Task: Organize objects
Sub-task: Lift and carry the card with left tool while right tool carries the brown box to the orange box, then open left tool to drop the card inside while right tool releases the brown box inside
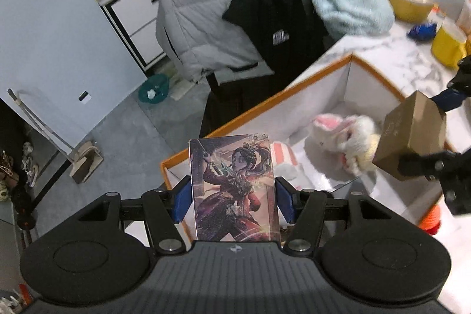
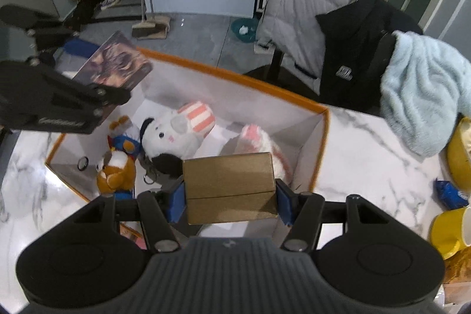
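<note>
I had left gripper (image 1: 232, 203) pinching card (image 1: 234, 187) | right gripper (image 2: 231, 200) pinching carton (image 2: 229, 184) | box (image 2: 235, 72) at 12 o'clock

Colours over a white, grey-veined marble tabletop (image 2: 368, 155)

The box (image 2: 321, 108) has an orange rim and white walls; in it lie a white plush (image 2: 173, 134) with a pink-and-white striped cap, a white rabbit (image 1: 341, 137) with pink ears and a brown-and-white bear (image 2: 116, 169). The small carton (image 2: 229, 184) is plain brown, the card (image 1: 234, 190) printed in purples and reds. Jaw pads are blue, the towel (image 2: 424, 96) pale blue, the cups (image 2: 447, 231) yellow.
</note>
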`<act>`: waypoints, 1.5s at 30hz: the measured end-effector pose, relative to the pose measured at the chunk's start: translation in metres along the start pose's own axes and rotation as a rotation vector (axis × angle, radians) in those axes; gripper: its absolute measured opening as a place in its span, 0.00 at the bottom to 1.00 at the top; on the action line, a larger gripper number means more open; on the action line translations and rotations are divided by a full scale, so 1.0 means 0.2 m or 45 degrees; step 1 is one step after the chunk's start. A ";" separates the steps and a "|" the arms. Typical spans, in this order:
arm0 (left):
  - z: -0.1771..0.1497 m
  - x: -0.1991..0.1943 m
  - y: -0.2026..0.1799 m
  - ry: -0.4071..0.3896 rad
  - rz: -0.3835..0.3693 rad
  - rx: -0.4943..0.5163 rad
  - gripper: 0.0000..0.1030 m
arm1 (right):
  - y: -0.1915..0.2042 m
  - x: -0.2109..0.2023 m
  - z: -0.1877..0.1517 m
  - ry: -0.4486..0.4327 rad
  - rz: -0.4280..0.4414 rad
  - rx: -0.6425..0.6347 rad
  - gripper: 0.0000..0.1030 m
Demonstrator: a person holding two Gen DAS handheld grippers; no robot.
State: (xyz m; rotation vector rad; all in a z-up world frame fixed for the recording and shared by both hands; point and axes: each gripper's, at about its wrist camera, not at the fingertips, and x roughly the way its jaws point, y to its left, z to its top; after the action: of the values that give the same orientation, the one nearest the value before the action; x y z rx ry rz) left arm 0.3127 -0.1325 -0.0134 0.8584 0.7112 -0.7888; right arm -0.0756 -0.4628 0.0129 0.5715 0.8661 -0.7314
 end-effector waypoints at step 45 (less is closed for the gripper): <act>-0.01 0.28 0.02 0.095 0.121 0.128 0.86 | -0.07 0.29 -0.07 0.147 -0.085 0.066 0.67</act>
State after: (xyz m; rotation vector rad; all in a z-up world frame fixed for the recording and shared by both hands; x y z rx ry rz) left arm 0.3443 -0.1465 -0.0576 1.0101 0.6958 -0.7146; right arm -0.0665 -0.4808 -0.0452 0.6385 0.9793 -0.7888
